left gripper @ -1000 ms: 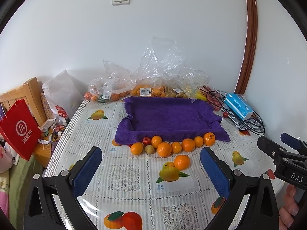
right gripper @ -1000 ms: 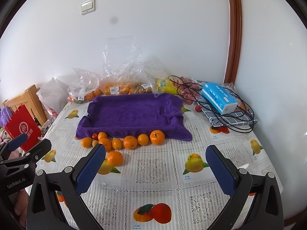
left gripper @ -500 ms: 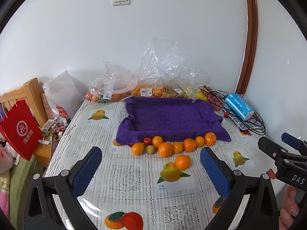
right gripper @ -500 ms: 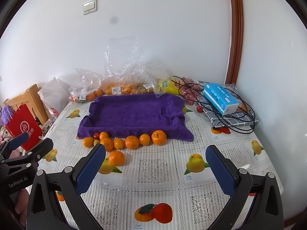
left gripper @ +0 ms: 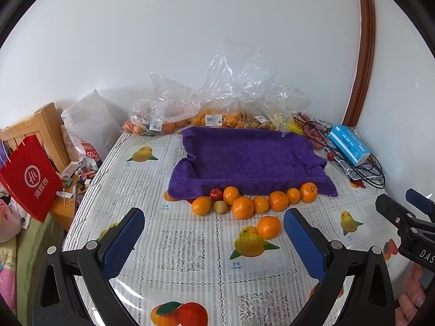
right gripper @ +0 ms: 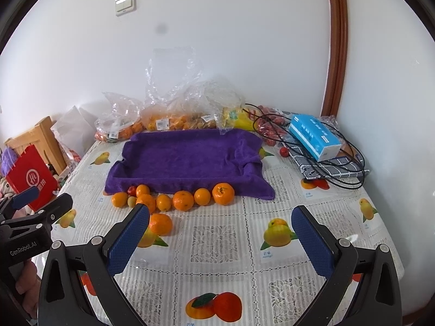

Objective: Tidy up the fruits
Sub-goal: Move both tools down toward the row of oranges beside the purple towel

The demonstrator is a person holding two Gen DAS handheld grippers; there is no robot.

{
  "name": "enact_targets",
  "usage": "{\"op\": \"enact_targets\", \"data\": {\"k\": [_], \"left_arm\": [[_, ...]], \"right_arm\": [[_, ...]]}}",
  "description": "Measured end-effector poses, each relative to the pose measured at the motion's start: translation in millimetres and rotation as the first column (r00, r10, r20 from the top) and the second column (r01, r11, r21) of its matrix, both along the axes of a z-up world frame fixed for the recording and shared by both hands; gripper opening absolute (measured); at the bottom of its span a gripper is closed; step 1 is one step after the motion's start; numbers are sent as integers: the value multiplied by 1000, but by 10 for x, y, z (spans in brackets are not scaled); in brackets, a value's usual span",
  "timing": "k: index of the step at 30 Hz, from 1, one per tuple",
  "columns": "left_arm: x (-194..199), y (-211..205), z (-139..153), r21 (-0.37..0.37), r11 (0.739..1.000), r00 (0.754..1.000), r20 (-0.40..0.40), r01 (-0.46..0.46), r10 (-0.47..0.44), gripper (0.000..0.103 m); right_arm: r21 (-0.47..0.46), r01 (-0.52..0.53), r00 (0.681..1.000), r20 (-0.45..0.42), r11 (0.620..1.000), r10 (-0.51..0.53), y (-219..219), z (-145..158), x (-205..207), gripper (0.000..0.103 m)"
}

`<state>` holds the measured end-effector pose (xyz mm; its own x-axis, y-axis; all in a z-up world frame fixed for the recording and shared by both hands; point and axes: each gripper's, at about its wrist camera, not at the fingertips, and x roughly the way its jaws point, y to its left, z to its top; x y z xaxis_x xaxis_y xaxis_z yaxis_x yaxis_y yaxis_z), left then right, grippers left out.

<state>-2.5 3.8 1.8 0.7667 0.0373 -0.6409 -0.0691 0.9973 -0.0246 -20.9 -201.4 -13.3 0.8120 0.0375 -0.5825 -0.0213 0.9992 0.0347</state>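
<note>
A purple towel-lined tray (left gripper: 250, 154) (right gripper: 187, 157) lies empty in the middle of the table. A row of several oranges (left gripper: 242, 207) (right gripper: 183, 200), a small red fruit (left gripper: 215, 193) and a small green-brown fruit (left gripper: 220, 207) lies along its near edge. One orange (left gripper: 269, 227) (right gripper: 160, 224) lies apart, nearer to me. My left gripper (left gripper: 213, 228) is open and empty, above the table short of the fruit. My right gripper (right gripper: 220, 224) is open and empty, to the right of the lone orange.
Clear plastic bags of fruit (left gripper: 217, 114) stand behind the tray by the wall. A blue box (right gripper: 314, 135) on black cables (right gripper: 339, 168) lies at the right. A red paper bag (left gripper: 30, 176) and a wooden chair (left gripper: 46, 130) stand off the table's left edge.
Both grippers have moved slightly forward toward the fruit. Both stay open, and no fruit has moved.
</note>
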Motion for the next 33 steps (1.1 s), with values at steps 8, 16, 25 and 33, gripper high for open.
{"op": "enact_targets", "data": {"k": [8, 16, 25, 33], "left_arm": [[231, 171, -198, -35, 999, 999, -49, -8, 6, 102], [441, 356, -390, -14, 998, 994, -95, -54, 52, 102], [725, 593, -653, -41, 995, 987, -139, -92, 85, 96], [939, 660, -848, -30, 996, 980, -187, -80, 73, 96]], "right_arm": [[12, 8, 1000, 8, 1000, -8, -91, -176, 241, 103], [56, 49, 997, -55, 997, -46, -165, -484, 634, 102], [100, 51, 985, -168, 994, -34, -237, -905, 1104, 70], [108, 4, 981, -195, 994, 17, -141, -1123, 1425, 59]]}}
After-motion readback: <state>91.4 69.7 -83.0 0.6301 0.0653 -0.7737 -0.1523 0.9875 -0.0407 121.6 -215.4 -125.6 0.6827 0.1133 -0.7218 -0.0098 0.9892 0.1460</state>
